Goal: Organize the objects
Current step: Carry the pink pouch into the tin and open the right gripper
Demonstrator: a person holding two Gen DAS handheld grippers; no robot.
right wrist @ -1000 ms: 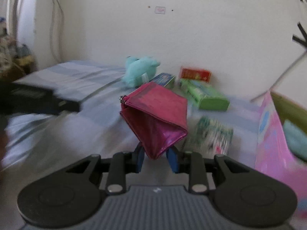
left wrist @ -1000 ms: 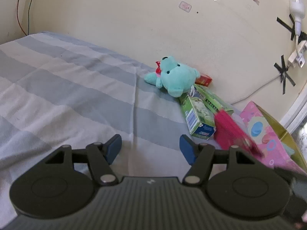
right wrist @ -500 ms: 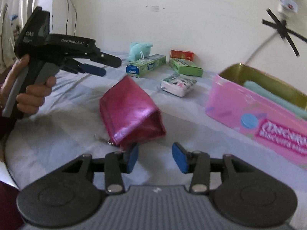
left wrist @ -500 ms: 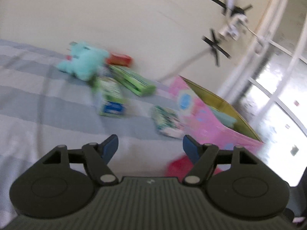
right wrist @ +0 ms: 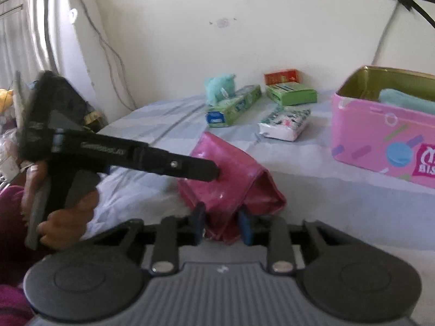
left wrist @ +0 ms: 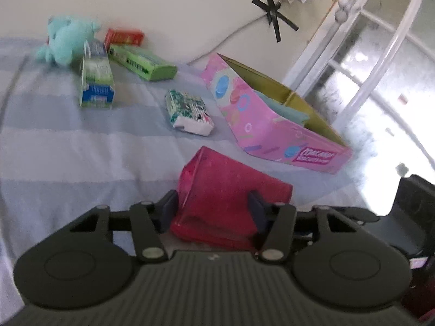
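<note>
Gripping one magenta pouch (left wrist: pixel 231 198), left gripper (left wrist: pixel 213 212) and right gripper (right wrist: pixel 221 224) clamp opposite edges.

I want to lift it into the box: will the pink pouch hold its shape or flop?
Probably flops: the pouch already folds into a soft wedge. Its glossy skin may be slippery. It looks light, sagging little where the right gripper pinches it.

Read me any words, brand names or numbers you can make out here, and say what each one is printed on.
"BIS", cut off at the frame edge: magenta label on the pink box.
Pale lettering on the left gripper arm: too blurred to read.
Print on the green carton, green pack, red box and tissue pack: too small or blurred.
No readable numbers.
</note>
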